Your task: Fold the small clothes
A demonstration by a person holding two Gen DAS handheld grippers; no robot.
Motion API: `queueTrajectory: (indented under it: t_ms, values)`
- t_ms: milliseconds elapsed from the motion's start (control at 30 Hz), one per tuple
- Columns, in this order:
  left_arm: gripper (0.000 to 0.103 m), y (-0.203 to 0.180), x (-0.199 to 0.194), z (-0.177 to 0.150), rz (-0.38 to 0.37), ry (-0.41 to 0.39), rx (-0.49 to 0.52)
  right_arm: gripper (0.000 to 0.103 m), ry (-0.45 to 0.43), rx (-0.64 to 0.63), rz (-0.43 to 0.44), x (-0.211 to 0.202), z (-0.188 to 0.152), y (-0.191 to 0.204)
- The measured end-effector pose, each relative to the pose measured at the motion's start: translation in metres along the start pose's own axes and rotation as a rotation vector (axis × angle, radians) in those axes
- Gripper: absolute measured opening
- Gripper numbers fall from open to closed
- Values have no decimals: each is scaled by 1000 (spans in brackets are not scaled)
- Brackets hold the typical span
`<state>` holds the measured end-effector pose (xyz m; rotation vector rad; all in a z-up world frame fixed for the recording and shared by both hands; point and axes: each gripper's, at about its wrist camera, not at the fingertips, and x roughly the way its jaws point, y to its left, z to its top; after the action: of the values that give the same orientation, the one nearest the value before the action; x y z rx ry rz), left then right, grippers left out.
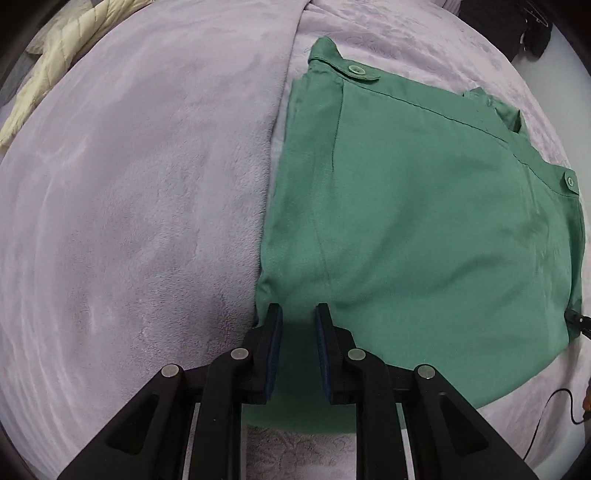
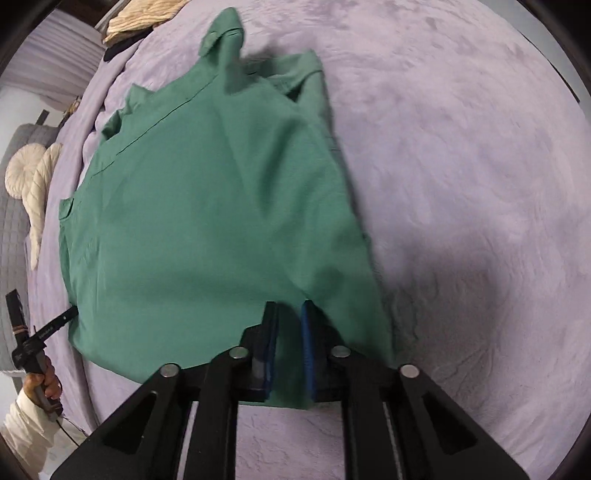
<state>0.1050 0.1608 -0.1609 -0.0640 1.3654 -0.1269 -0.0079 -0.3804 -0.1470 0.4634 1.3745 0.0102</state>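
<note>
A green shirt (image 1: 424, 221) lies spread flat on a lilac blanket (image 1: 129, 221), collar end far, hem near. My left gripper (image 1: 299, 308) stands over its near left corner, pointing steeply down. The pads are apart, and flat cloth shows in the gap without bunching. In the right wrist view the shirt (image 2: 203, 203) is slightly blurred and its far sleeve is lifted off the bed. My right gripper (image 2: 288, 304) is at the near right corner, with green cloth filling the narrow gap between its pads. The left gripper (image 2: 59, 319) shows there too, held by a hand (image 2: 40, 384).
A cream quilted garment (image 1: 62, 62) lies at the bed's far left. A cream cushion (image 2: 33, 184) leans on a grey quilted headboard. Dark clothing (image 1: 517, 22) sits at the far right. A black cable (image 1: 554, 406) trails near the right edge. Bare blanket (image 2: 461, 184) spreads right of the shirt.
</note>
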Motion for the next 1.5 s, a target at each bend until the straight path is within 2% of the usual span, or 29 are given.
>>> queueTrajectory:
  t_ms: [33,67,100,200,333,367,433,467,500,533,567,600,700,867,933,1000,1167,1300,1500]
  values:
    - [21,1,-4,-2,36,-2,5,3,-2,30,15,-3,0,-8]
    - [23,4,-7,-5,125,-3,12,3,-6,54,17,-5,0,-13]
    - [35,9,-11,-8,146,-2,5,3,-14,78,13,-9,-1,-18]
    - [36,28,-27,-23,152,4,-72,6,-27,147,13,-20,-4,-24]
    - [36,30,-50,-43,168,-9,-79,11,-41,184,-37,-34,-11,-19]
    - [36,27,-56,-47,168,-15,-76,16,-42,197,-44,-36,-12,-18]
    - [37,23,-65,-56,172,-22,-69,40,-41,217,-43,-44,-17,-15]
    - [37,19,-69,-58,173,-19,-66,60,-44,217,-43,-47,-19,-9]
    - [44,15,-72,-62,172,-11,-64,68,-50,208,-44,-51,-22,-3]
    - [57,13,-75,-65,170,-5,-66,68,-52,196,-38,-56,-25,1]
    - [86,11,-81,-68,166,-14,-72,68,-48,180,-28,-57,-28,11]
    - [96,13,-87,-65,164,-38,-74,70,-42,169,-19,-56,-31,19]
    - [96,1,-99,-73,172,-77,-52,81,-28,141,10,-58,-45,37]
    - [96,-11,-107,-76,145,-79,-30,83,-16,105,75,-51,-62,76]
    - [96,-12,-105,-73,119,-64,-39,90,-23,93,110,-48,-70,91]
    - [96,-10,-101,-71,84,-36,-55,103,-26,80,147,-44,-76,105]
    - [96,-16,-93,-74,112,-12,-24,103,18,94,224,-23,-85,132]
    - [96,-11,-85,-75,83,8,-32,103,100,115,292,4,-95,153]
    - [96,-4,-74,-75,89,26,-38,103,211,161,396,48,-116,188]
